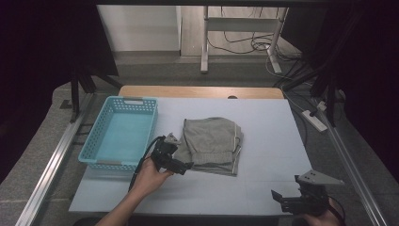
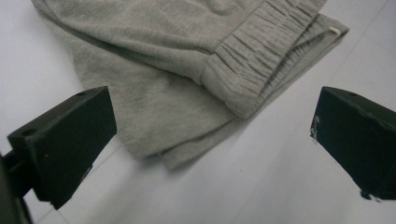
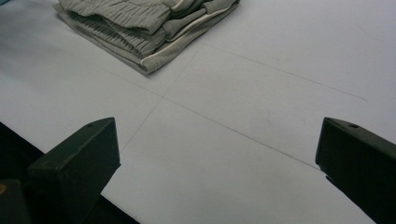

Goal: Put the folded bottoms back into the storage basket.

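Lying mid-tabletop, the folded grey fabric shorts (image 1: pixel 212 145) are being approached by the wide-open left gripper (image 2: pixel 210 140); the right gripper (image 3: pixel 217 168) is being held agape near the front right corner.

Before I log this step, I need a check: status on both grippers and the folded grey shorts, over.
Left gripper open at near left corner of folded grey shorts, not gripping. Right gripper open, idle at table's near edge. Light blue plastic basket beside the shorts, nothing between.

Folded grey fabric shorts (image 1: pixel 211 145) sit just right of the light-blue perforated plastic basket (image 1: pixel 120 133). Left gripper (image 1: pixel 178 159) touches the shorts' near-left corner; right gripper (image 1: pixel 287 199) sits well off, near-right of them.
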A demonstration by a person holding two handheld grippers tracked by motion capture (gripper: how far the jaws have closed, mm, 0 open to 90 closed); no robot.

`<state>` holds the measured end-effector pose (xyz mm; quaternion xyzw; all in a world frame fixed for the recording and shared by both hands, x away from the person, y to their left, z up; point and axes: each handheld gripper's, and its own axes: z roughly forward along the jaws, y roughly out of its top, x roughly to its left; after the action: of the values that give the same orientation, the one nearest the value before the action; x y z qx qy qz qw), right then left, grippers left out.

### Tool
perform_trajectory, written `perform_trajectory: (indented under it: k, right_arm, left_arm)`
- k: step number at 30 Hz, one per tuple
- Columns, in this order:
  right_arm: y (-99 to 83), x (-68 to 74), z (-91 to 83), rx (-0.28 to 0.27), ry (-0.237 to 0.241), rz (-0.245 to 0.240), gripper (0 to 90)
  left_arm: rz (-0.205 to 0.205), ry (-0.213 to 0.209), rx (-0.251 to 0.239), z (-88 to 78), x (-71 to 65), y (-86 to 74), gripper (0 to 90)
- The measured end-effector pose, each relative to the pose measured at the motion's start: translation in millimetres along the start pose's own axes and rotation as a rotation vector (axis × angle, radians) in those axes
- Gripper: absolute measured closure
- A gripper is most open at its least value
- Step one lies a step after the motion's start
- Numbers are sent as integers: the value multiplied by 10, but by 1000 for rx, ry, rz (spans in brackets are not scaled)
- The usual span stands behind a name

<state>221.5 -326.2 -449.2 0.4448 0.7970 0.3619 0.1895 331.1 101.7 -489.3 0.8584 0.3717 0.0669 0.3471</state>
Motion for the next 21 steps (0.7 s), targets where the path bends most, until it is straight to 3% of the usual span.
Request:
perform_trajectory:
  k: [5,13,17,21]
  right_arm:
    - [3,3,5,6,-1,0,1]
    - [2,-3,8,7,8,2,1]
    - [3,-4,10,13,13,-4,1]
    - [4,-4,13,14,14,-4,1]
  left_arm:
    - [-7,16,30,117,68,84,0]
    - [-77,22,88,376,243,126,0]
    - [-125,-36,89,460,309,128,0]
    - [-108,-76,123,574,243,158,0]
